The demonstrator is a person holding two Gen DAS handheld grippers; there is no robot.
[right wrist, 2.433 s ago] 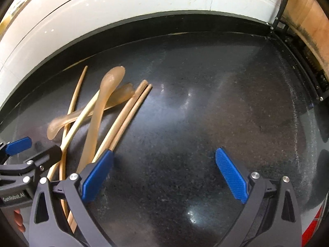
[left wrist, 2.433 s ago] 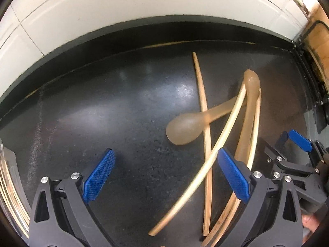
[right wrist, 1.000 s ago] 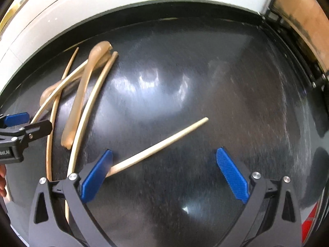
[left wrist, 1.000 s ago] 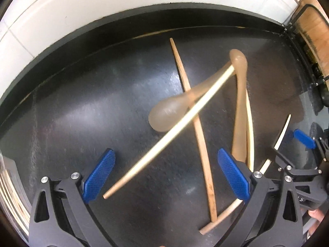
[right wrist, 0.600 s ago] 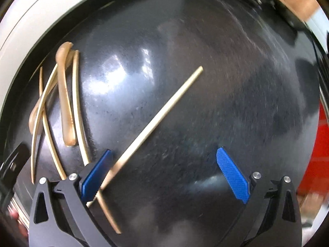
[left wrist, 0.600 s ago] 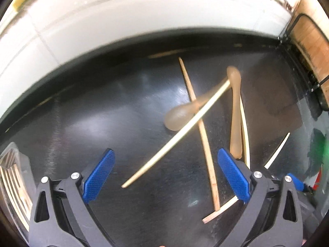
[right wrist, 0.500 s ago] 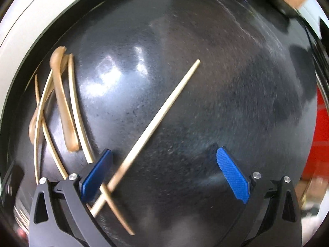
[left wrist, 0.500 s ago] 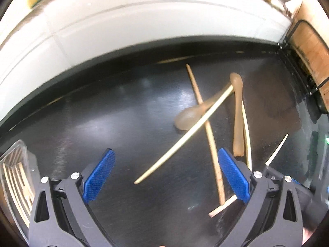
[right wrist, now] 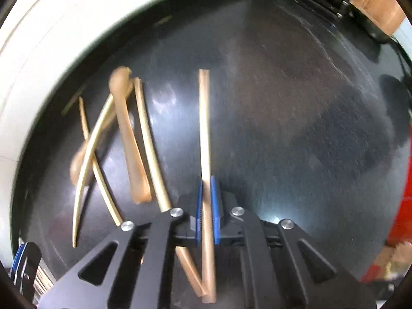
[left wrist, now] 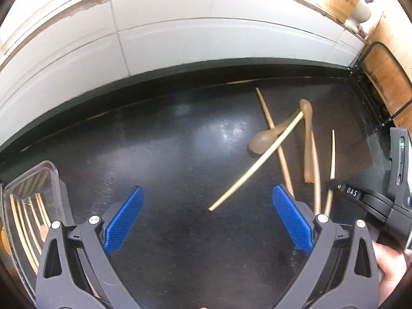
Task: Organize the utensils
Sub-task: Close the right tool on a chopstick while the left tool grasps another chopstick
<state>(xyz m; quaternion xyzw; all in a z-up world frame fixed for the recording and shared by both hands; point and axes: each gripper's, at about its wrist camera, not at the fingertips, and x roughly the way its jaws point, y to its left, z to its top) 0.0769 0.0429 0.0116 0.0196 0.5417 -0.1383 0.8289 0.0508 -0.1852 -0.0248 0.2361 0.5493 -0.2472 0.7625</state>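
Chopstick point(right wrist: 204, 128) clamped between right tongs point(right wrist: 207, 206) pads

The right hand-held gripper point(right wrist: 207, 206), wide open a second ago, is now clamping its blue pads point(right wrist: 214, 200) on a pale wooden chopstick point(right wrist: 204, 128) that was lying slantwise on the glossy black counter point(right wrist: 296, 128); the stick is now pointing straight ahead between them. In the left wrist view, a clear plastic tray point(left wrist: 31, 206) of sticks is coming further into sight at the left edge.
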